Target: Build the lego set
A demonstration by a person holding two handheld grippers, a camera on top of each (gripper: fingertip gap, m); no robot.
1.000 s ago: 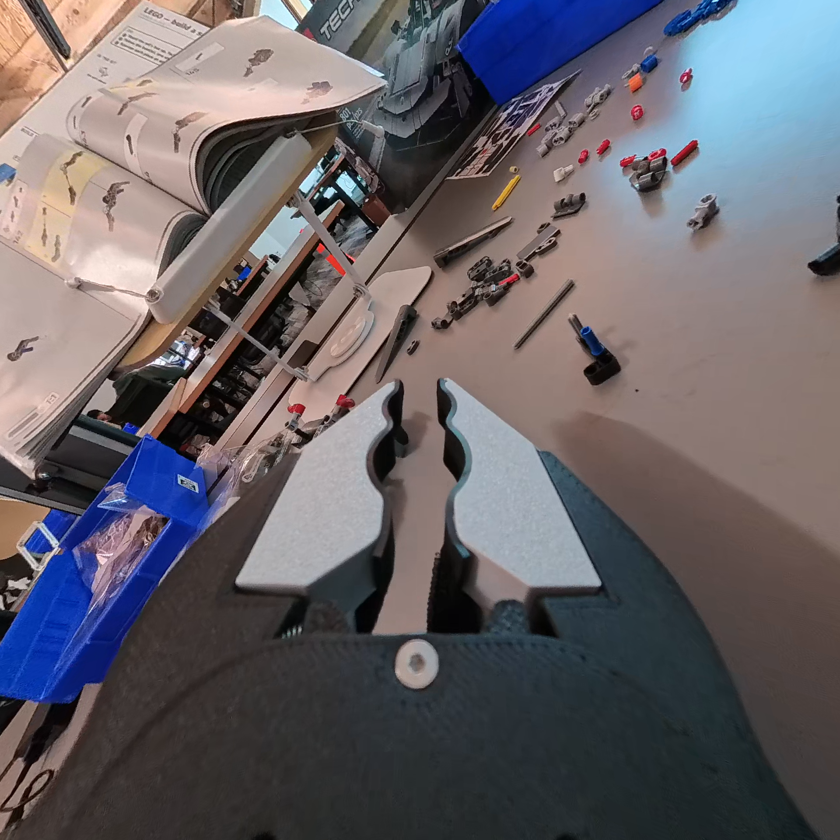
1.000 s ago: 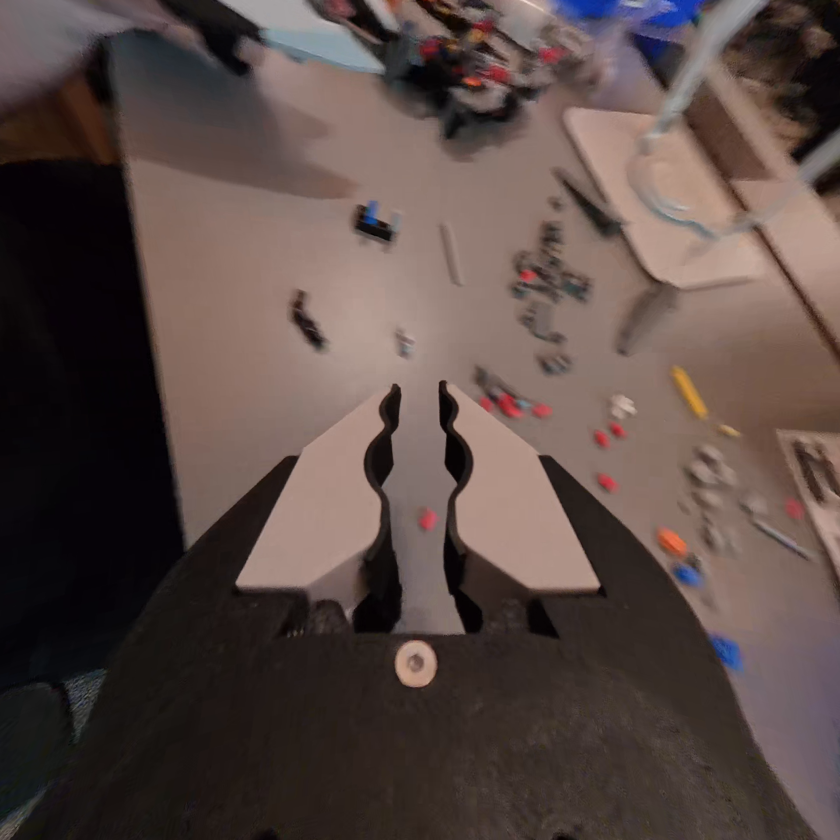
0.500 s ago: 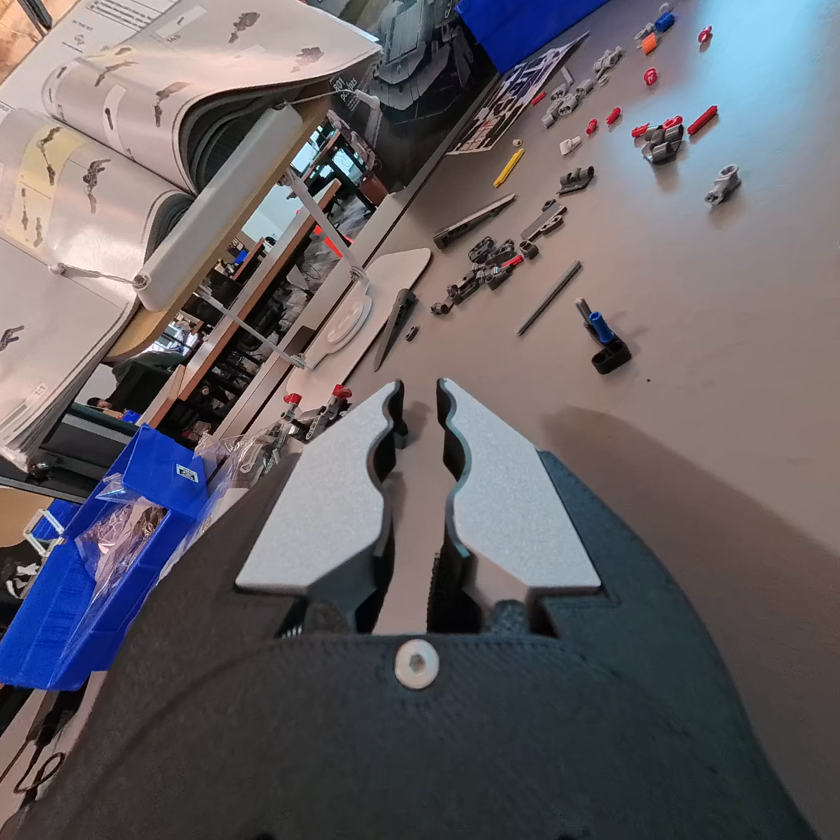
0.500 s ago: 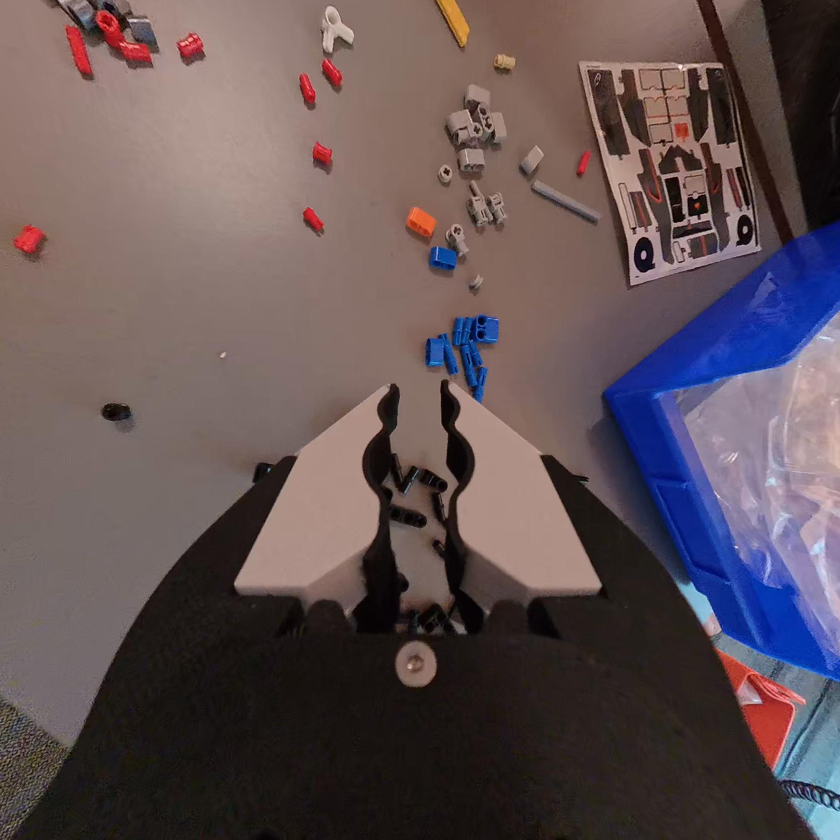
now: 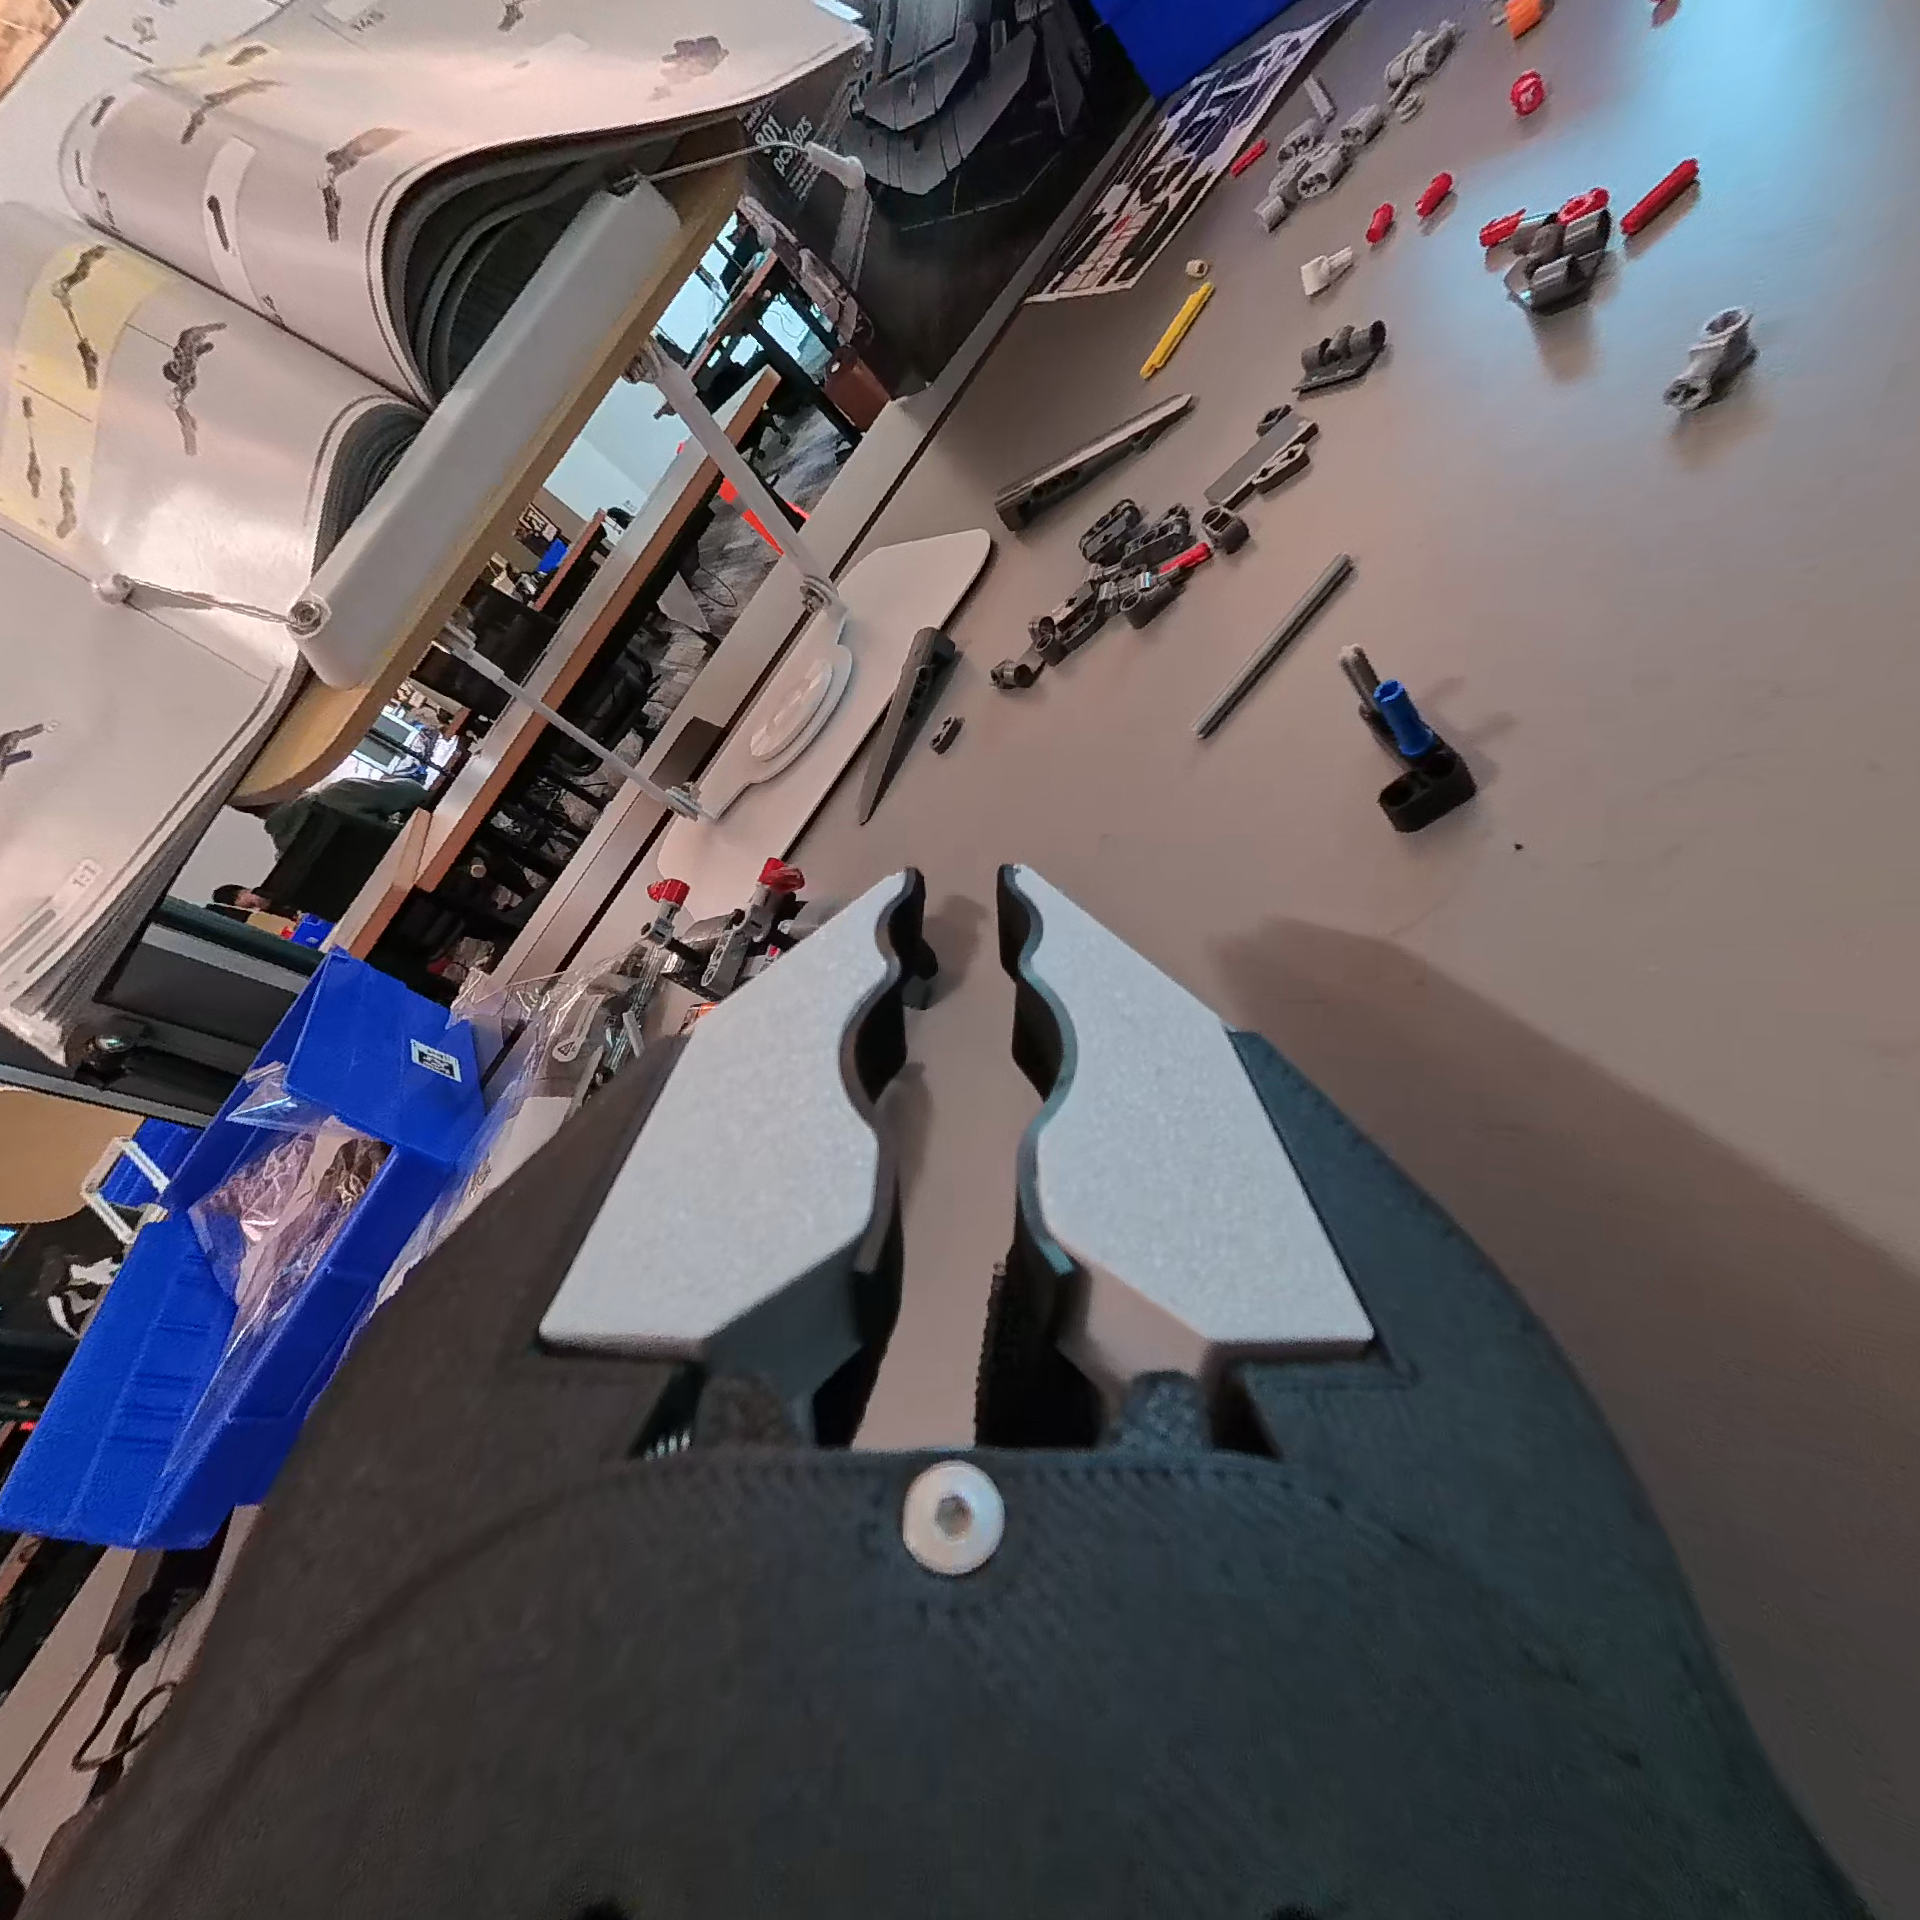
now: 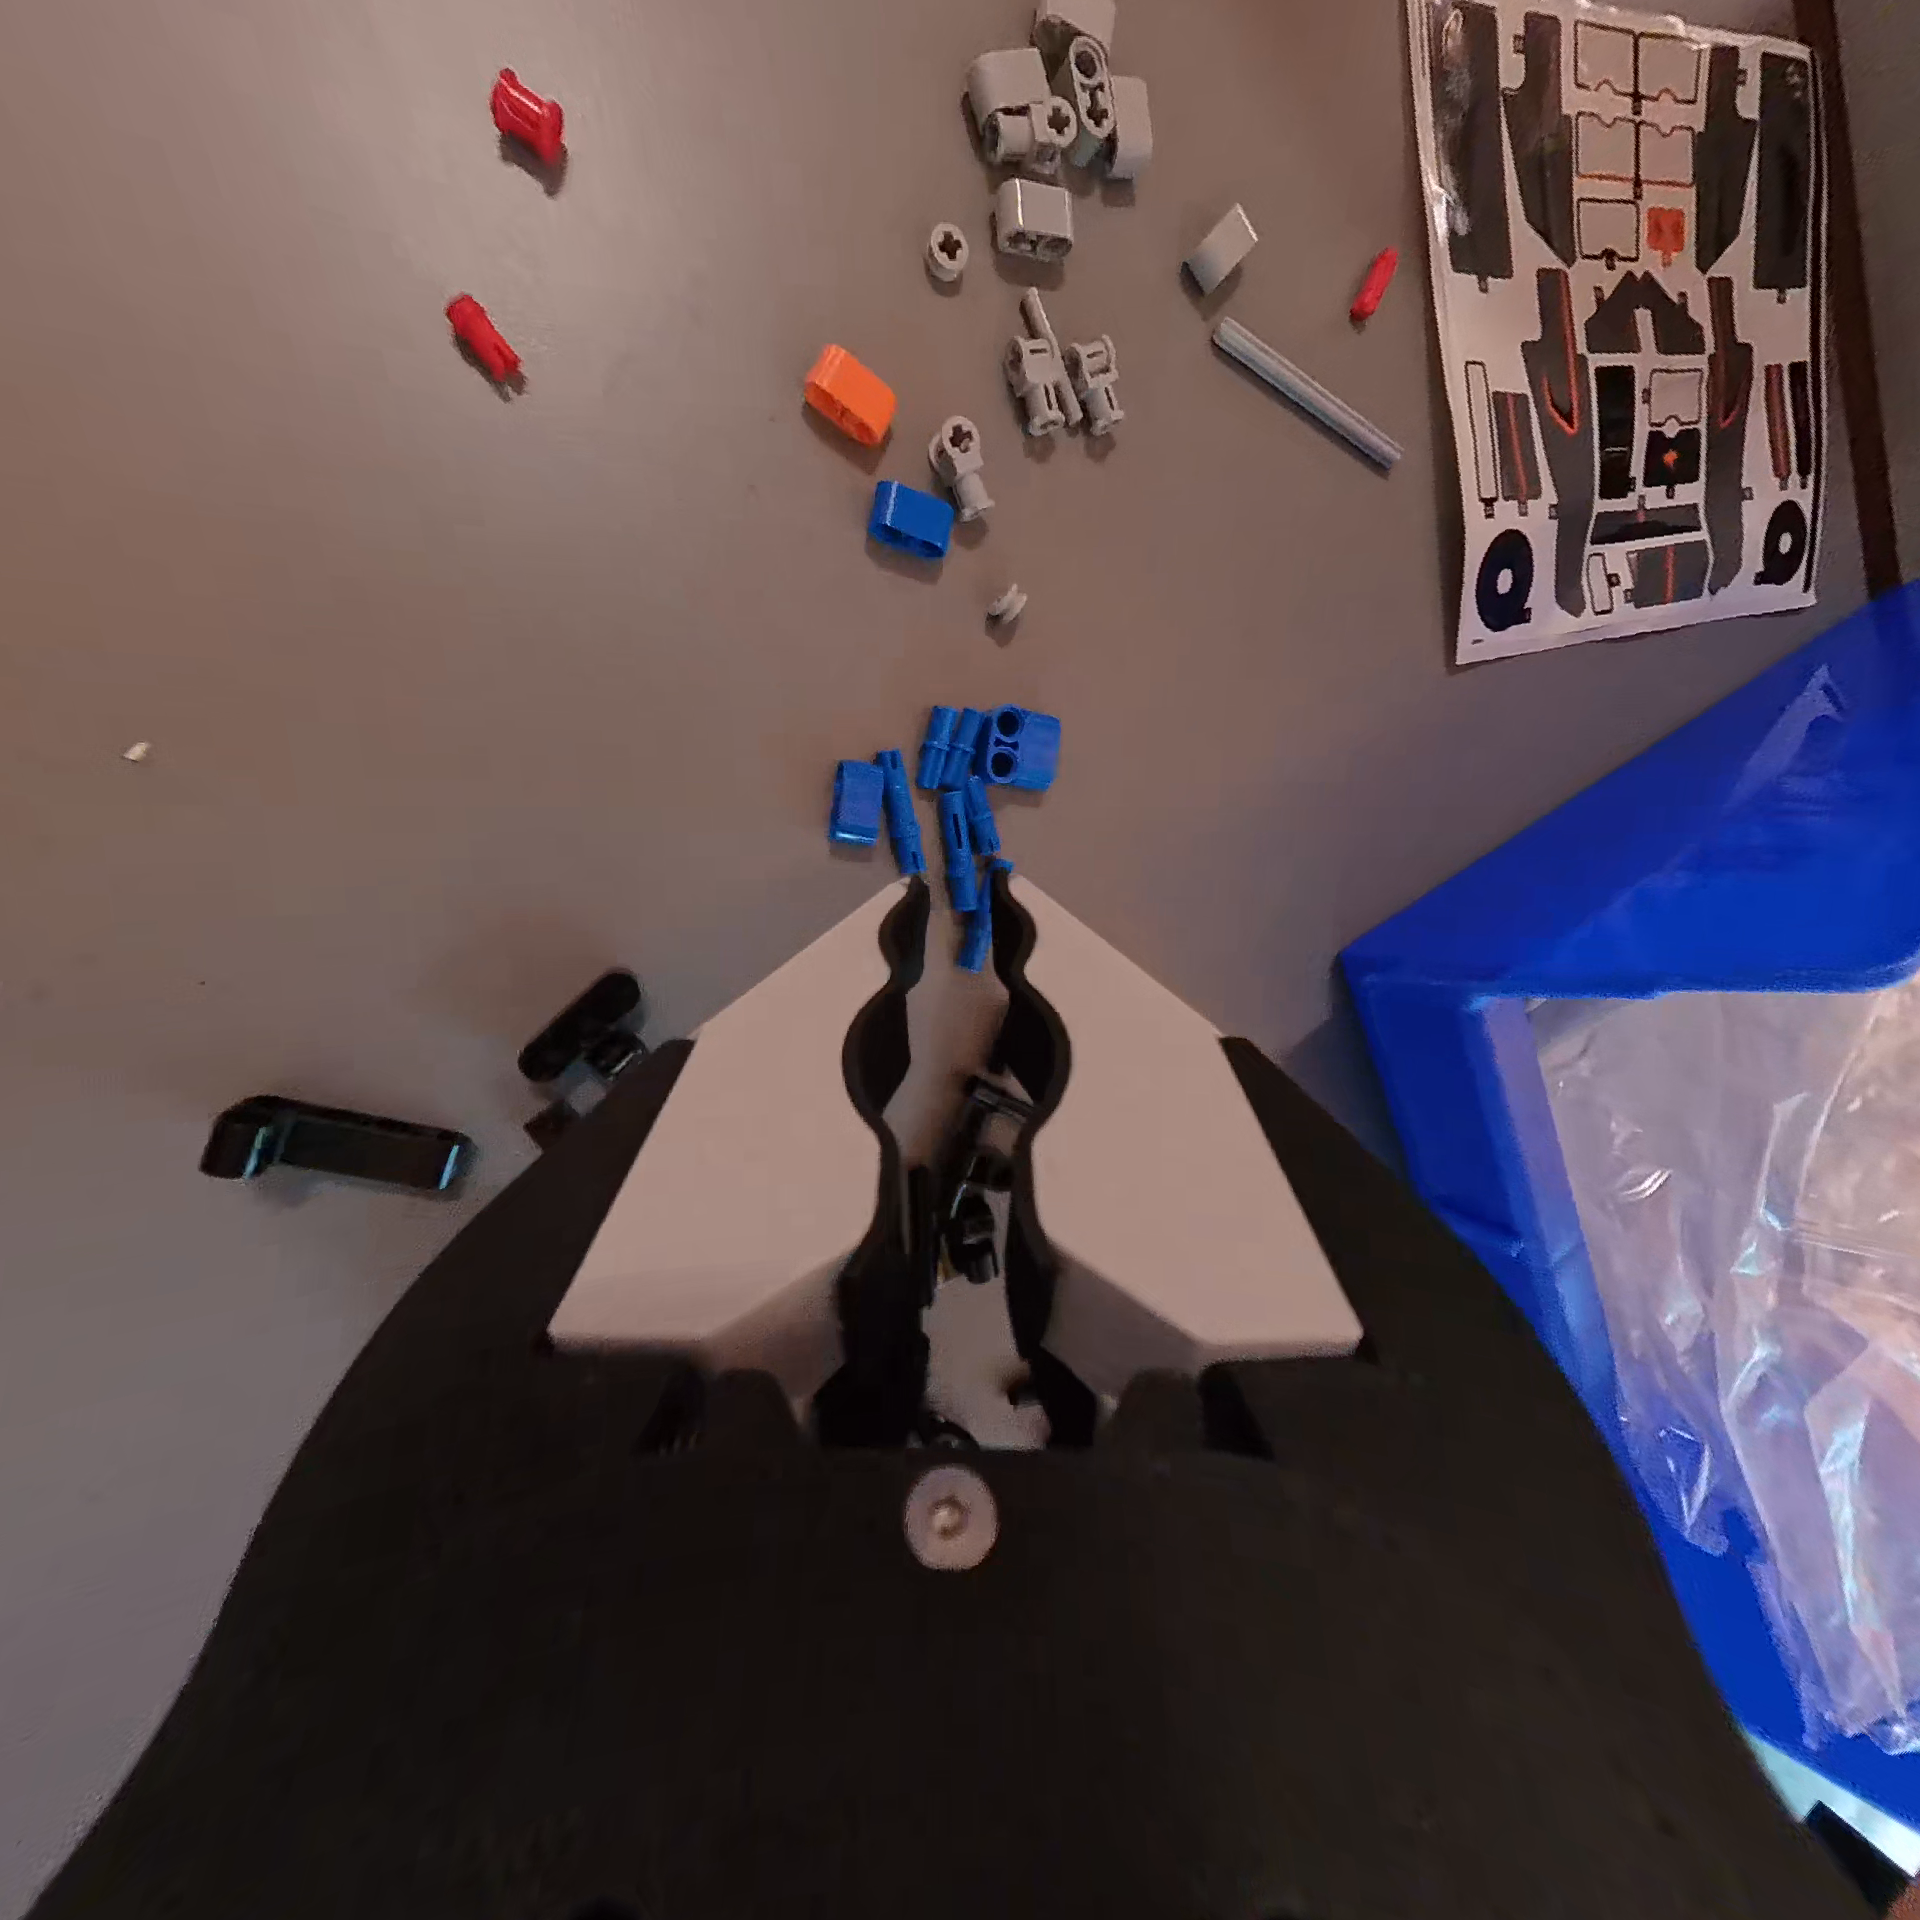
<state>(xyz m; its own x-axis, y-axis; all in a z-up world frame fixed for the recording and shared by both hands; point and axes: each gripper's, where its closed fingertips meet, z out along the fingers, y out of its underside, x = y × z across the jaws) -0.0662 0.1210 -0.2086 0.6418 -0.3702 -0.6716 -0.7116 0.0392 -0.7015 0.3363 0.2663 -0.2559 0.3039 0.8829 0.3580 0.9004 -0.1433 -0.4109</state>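
The left gripper hangs spread and bare; the right gripper, spread, has blue pins at 12 o'clock.

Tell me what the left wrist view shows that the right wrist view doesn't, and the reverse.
Left wrist view only: an open instruction booklet on a stand, a long grey axle, a black angled piece with a blue pin, and the left gripper, jaws apart and empty.
Right wrist view only: a cluster of blue pins just ahead of the right gripper, and black pieces.
Both: the grey table, sticker sheet, red pins.
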